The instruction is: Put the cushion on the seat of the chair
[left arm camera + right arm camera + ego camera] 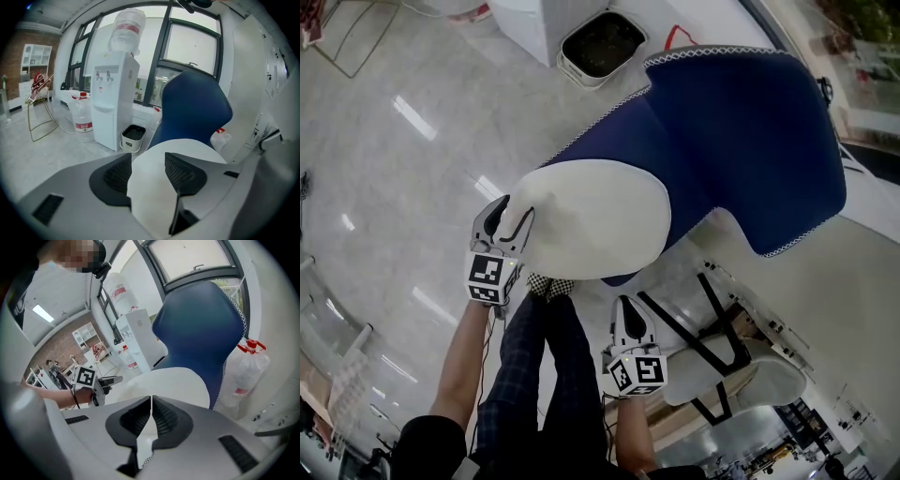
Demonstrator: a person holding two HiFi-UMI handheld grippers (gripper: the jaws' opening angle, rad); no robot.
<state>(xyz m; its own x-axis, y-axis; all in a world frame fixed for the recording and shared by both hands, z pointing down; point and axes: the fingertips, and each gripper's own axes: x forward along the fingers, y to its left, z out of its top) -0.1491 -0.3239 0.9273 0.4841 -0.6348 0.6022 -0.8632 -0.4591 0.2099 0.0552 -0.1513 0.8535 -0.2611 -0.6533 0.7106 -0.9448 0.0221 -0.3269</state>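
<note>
Cushion (591,220): white, lying on blue chair (750,141) seat.
Left claw (511,223): spread, cushion's 9 o'clock edge inside it, unpinched.
Right claw (624,307): pressed together, empty, at cushion's 6 o'clock.
Bottle (83,123) label: red, unreadable.

No legible words or numbers. Red labels on floor bottle (83,125) and dispenser bottle (125,29): print unreadable. Cubes on left claw (510,223), right claw (624,306): black-white square codes only.

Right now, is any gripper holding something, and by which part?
Nothing is held. The left gripper is open around an edge of the cushion; the right gripper is shut, empty.
</note>
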